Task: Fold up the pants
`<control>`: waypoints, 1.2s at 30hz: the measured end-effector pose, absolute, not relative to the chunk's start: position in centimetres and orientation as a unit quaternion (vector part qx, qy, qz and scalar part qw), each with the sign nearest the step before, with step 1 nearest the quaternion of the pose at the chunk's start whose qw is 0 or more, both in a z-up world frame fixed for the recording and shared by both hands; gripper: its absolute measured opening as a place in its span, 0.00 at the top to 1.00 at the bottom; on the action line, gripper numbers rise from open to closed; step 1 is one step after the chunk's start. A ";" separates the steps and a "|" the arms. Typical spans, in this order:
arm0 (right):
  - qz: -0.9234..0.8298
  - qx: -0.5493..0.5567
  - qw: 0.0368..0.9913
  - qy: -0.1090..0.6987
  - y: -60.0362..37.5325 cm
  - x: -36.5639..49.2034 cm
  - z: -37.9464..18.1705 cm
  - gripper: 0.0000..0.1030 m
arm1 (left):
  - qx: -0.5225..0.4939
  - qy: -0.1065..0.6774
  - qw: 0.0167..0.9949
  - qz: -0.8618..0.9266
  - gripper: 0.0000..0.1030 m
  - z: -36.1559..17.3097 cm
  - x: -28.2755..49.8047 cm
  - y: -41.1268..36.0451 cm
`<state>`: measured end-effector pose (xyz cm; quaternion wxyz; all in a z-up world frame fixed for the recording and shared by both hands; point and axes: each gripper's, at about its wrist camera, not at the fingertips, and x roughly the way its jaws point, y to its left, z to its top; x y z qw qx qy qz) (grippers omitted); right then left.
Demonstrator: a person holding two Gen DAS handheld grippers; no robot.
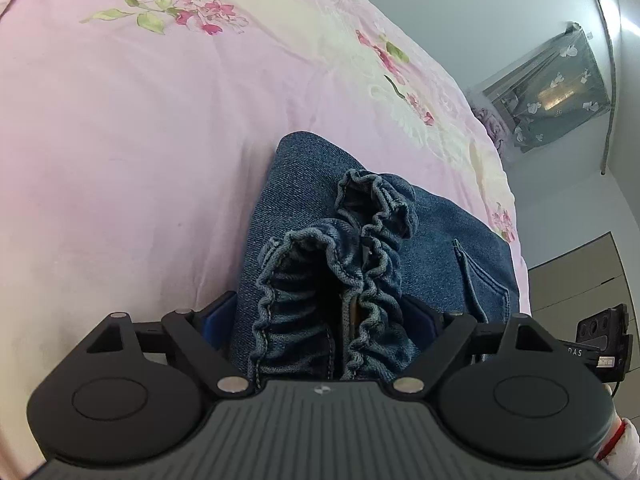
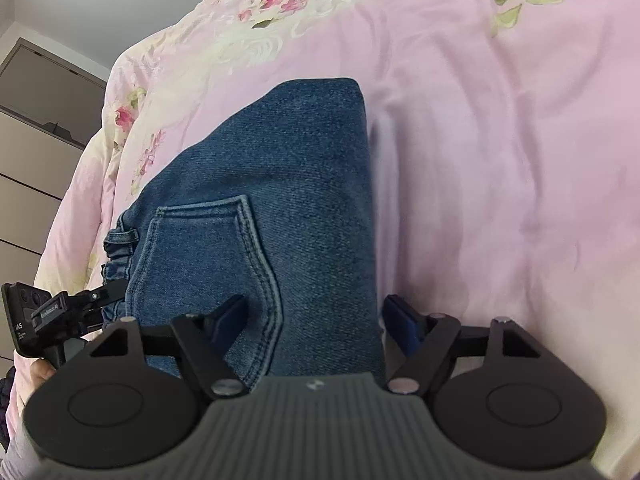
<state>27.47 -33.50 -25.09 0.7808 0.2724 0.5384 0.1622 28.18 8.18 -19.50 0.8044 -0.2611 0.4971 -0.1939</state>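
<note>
Blue denim pants (image 1: 304, 216) lie folded on a pink floral bedspread (image 1: 140, 140). In the left wrist view the gathered elastic waistband (image 1: 340, 264) bunches up between the wide-apart fingers of my left gripper (image 1: 324, 316). In the right wrist view the pants (image 2: 288, 168) show a back pocket (image 2: 212, 256), and the folded edge sits between the spread fingers of my right gripper (image 2: 316, 316). Both grippers straddle the denim with their jaws open, at the pants' near edge. The left gripper (image 2: 60, 312) also shows at the left of the right wrist view.
The bedspread (image 2: 500, 160) stretches beyond the pants on all sides. The bed edge drops off near a grey drawer cabinet (image 2: 36, 128). A curtained window (image 1: 556, 88) is on the far wall. The right gripper's camera (image 1: 600, 332) shows at the right of the left wrist view.
</note>
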 end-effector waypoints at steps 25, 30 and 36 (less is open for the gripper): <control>0.161 0.228 0.821 0.498 -25.7 23.6 -12.1 0.75 | -0.246 0.444 0.841 -0.191 0.39 -9.1 25.4 14.0; 0.198 0.237 0.815 0.491 -20.2 25.0 -11.4 0.75 | -0.222 0.433 0.859 -0.160 0.39 -6.4 25.5 19.2; 0.235 0.263 0.798 0.489 -12.3 27.0 -13.1 0.75 | -0.187 0.450 0.865 -0.123 0.39 -4.9 27.0 25.7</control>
